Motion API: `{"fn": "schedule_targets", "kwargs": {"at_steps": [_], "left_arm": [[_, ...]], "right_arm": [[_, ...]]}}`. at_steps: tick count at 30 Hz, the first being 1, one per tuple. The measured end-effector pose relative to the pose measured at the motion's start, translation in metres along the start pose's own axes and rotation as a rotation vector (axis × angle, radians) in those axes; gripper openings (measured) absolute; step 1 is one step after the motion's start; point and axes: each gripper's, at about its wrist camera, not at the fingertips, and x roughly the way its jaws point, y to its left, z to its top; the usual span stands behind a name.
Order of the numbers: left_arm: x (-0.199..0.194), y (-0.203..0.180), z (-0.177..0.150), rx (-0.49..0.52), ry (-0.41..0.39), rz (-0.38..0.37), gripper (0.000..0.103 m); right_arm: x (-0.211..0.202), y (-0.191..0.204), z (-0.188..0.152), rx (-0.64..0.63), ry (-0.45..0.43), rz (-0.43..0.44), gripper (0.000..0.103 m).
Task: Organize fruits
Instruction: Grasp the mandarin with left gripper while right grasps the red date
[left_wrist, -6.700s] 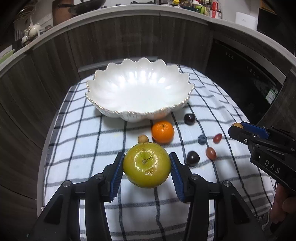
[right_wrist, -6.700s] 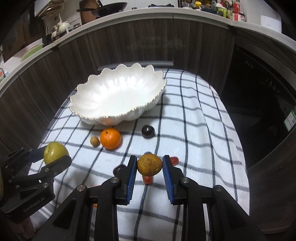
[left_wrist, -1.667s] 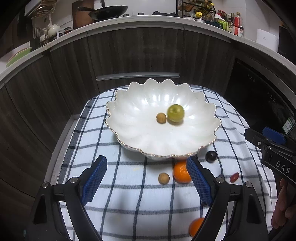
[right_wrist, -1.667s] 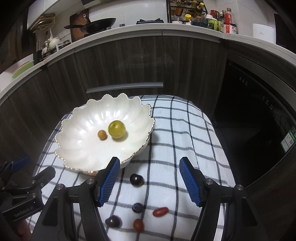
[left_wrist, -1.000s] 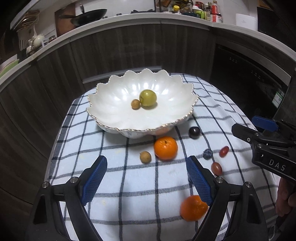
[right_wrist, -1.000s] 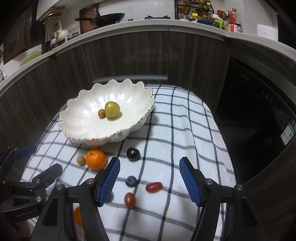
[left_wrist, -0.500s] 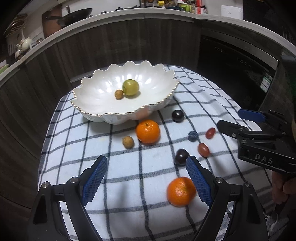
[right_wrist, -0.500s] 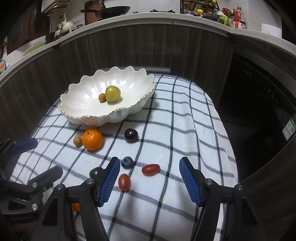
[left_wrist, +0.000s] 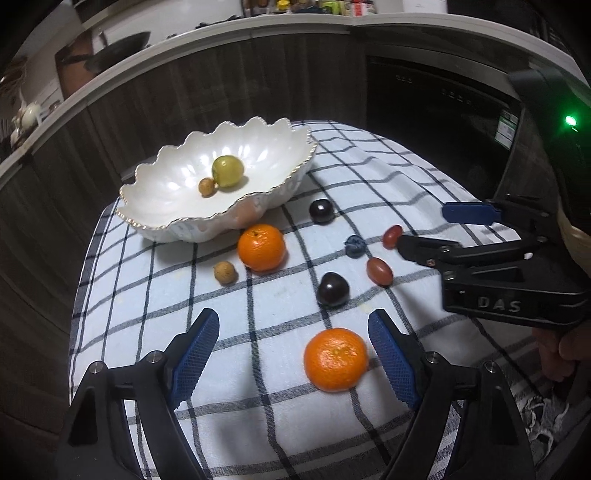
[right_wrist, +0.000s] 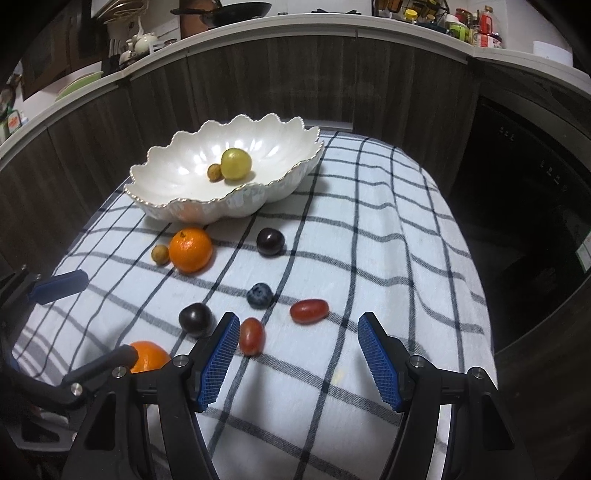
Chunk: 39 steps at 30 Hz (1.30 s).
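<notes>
Only an apple (left_wrist: 228, 171) and a small nut (left_wrist: 206, 187) lie in the bowl (left_wrist: 177, 225); eight fruits remain outside. The left gripper (left_wrist: 293, 354) is closing around an untouched orange (left_wrist: 335, 359), while the right gripper (right_wrist: 295, 356) is spread, empty.

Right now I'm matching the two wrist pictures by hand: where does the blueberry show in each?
Left wrist view: the blueberry lies right of centre on the checked cloth, between an orange and a red grape.
Right wrist view: the blueberry lies just below centre, beyond the right tool's blue pads.
Shared landmark: the white scalloped bowl, behind the blueberry and to its left in both.
</notes>
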Motion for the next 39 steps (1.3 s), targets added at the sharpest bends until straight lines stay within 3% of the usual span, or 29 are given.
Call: {"fn": "schedule_targets", "kwargs": {"at_steps": [6,17,19,25,32,39], "left_arm": [[0.005,-0.015,-0.006,0.056,0.018,-0.027,0.078],[0.023,-0.015,-0.015,0.036,0.071,-0.05,0.064],[0.025,-0.015,-0.016,0.038,0.078,-0.058,0.056],[0.03,-0.017,-0.018,0.038,0.086,-0.098,0.046],[0.031,-0.015,-0.02,0.03,0.081,-0.117,0.043],[0.03,-0.016,-0.02,0.027,0.078,-0.114,0.041]], "right_arm": [[0.004,0.005,-0.005,-0.024,0.004,0.025,0.067],[0.016,0.01,-0.008,-0.037,0.025,0.039,0.066],[0.018,0.012,-0.007,-0.044,0.028,0.04,0.062],[0.03,0.018,-0.009,-0.06,0.06,0.056,0.051],[0.042,0.023,-0.011,-0.07,0.095,0.084,0.03],[0.042,0.025,-0.012,-0.073,0.096,0.094,0.02]]}}
